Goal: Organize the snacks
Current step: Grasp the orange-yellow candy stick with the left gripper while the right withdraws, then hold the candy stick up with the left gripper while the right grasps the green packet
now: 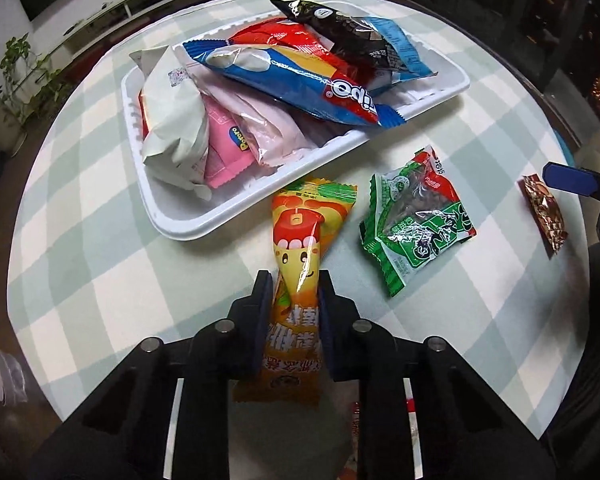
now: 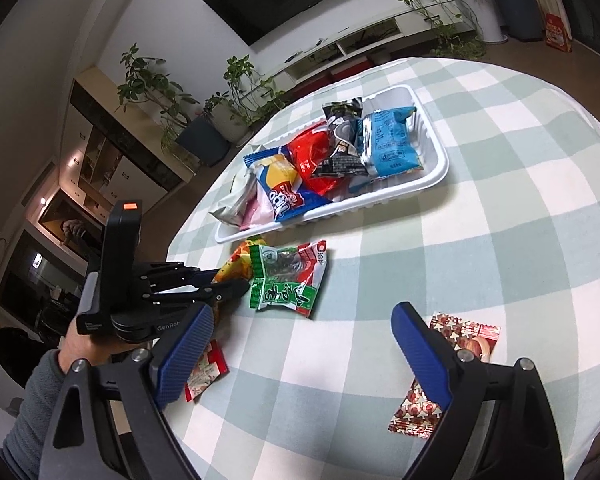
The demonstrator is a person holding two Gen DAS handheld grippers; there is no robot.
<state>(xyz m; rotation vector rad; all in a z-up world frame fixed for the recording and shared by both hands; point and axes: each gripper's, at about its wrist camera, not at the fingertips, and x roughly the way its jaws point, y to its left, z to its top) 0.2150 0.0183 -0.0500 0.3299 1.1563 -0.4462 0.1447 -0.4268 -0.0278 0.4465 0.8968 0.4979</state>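
My left gripper (image 1: 293,280) is shut on an orange-yellow snack packet (image 1: 304,236), held just in front of the white tray (image 1: 180,220), which holds several snack packets. A green packet (image 1: 414,214) lies on the cloth to the right of the orange one; it also shows in the right wrist view (image 2: 286,278). My right gripper (image 2: 302,328) is open and empty above the cloth. A red-brown patterned packet (image 2: 444,372) lies beside its right finger and shows in the left wrist view (image 1: 544,214). The tray shows farther off in the right wrist view (image 2: 432,178).
A small red packet (image 2: 206,372) lies by the right gripper's left finger near the table edge. The round table has a green-and-white checked cloth (image 2: 480,240). Potted plants (image 2: 236,96) and a TV cabinet stand beyond the table.
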